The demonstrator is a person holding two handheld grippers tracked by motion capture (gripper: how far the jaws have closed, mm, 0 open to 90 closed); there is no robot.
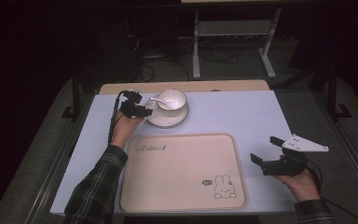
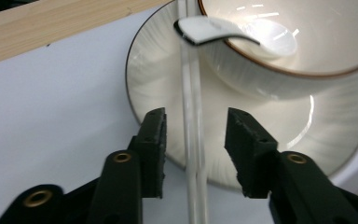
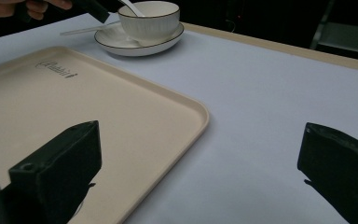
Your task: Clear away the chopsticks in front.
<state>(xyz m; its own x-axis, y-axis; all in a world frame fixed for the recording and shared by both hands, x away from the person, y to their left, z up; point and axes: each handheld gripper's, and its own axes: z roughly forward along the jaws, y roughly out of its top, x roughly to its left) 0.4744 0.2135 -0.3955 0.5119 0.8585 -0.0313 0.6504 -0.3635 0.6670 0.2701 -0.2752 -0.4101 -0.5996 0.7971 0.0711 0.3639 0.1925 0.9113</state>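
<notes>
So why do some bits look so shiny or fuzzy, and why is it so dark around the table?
High view: light falls on the table alone, the floor beyond stays dark. Left gripper view: glare streaks inside the cup, and the clear rod between the left gripper jaws looks smeared. Right gripper view: the right gripper jaws are soft, near blurs.

One cup point(image 1: 171, 99), saucer point(image 1: 168, 119), spoon point(image 2: 214, 32), tray point(image 1: 182, 172)

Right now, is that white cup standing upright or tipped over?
Upright. The white gold-rimmed ceramic cup sits level on its white saucer, mouth up, a white spoon leaning inside it.
</notes>
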